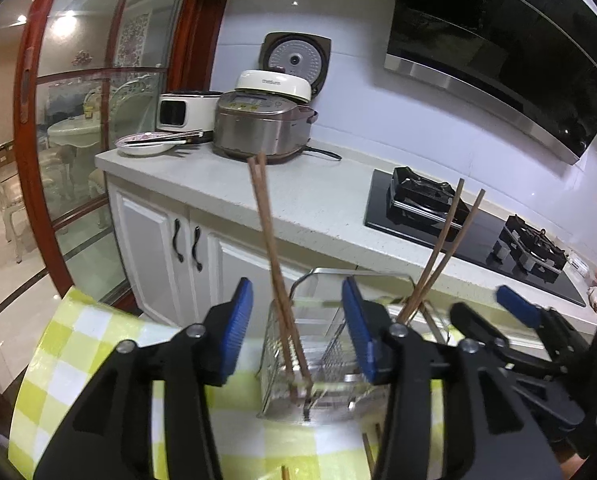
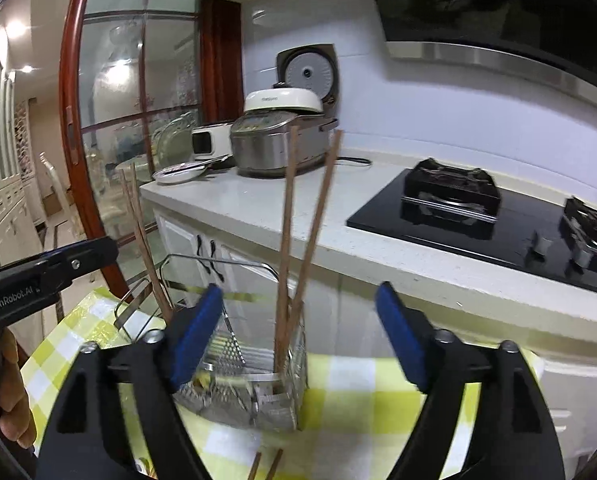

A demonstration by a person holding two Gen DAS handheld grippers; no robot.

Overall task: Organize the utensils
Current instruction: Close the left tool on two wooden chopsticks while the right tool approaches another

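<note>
A wire utensil caddy [image 1: 318, 364] stands on the yellow-checked tablecloth [image 1: 82, 344]. One pair of brown chopsticks [image 1: 272, 256] stands in its left compartment, between the blue pads of my open, empty left gripper [image 1: 298, 332]. A second pair [image 1: 438, 248] leans in the right compartment. In the right wrist view the caddy [image 2: 250, 376] holds that pair [image 2: 298, 248] upright between the pads of my open, empty right gripper [image 2: 298, 336]; the other pair [image 2: 146, 240] stands left. More chopstick ends [image 2: 264, 464] lie on the cloth in front.
A white counter [image 1: 298, 196] behind holds a rice cooker [image 1: 258, 128], a plate with chopsticks [image 1: 146, 144] and a gas hob [image 1: 470, 224]. The right gripper [image 1: 538, 336] shows beside the caddy in the left wrist view; the left gripper's body [image 2: 38, 276] shows at left in the right wrist view.
</note>
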